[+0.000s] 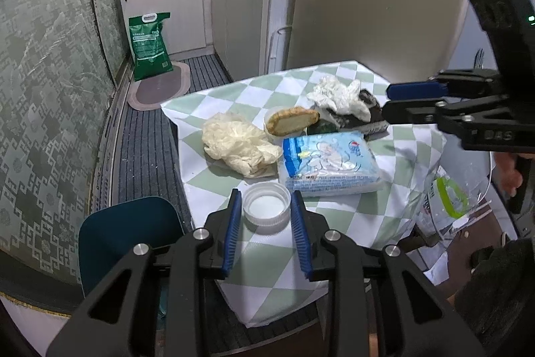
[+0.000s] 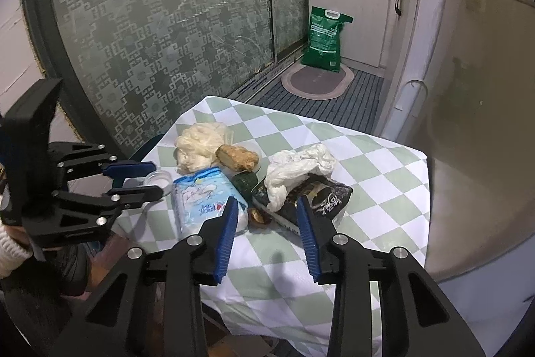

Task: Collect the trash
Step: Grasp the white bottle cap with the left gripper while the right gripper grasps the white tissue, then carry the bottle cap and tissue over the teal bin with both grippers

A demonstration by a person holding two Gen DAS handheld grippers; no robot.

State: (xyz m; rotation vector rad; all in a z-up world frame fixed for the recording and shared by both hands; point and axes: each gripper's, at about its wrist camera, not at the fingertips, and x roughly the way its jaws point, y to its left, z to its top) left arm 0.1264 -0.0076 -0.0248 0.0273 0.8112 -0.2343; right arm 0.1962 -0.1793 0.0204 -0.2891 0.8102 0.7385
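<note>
So right now my left gripper is spread wide with the round white plastic bottle cap sitting right between the blue pads, near the front edge of the green-and-white checkered tablecloth. The pads aren't touching the cap as far as I can tell, there's a sliver of gap on each side, so I'd call this the lining-up stage of the first grab, nothing collected by this hand yet. My right gripper is open wide too and holding nothing, hanging over the cloth just short of the black printed snack wrapper, with the crumpled white tissue lying on top of it. Just behind the cap is the pale blue plastic packet with cartoon print, and left of that a scrunched cream-coloured plastic glove or bag, honestly can't tell which. Further back there's a browned chunk of bread resting on a small clear dish, and something dark green beside it I can't identify. Off the right edge of the table hangs a clear plastic bag, my guess for where the trash goes. Next move as I see it: drop the left pads a touch, squeeze evenly on the cap's ribbed wall so it doesn't pop out, then carry it over.
</note>
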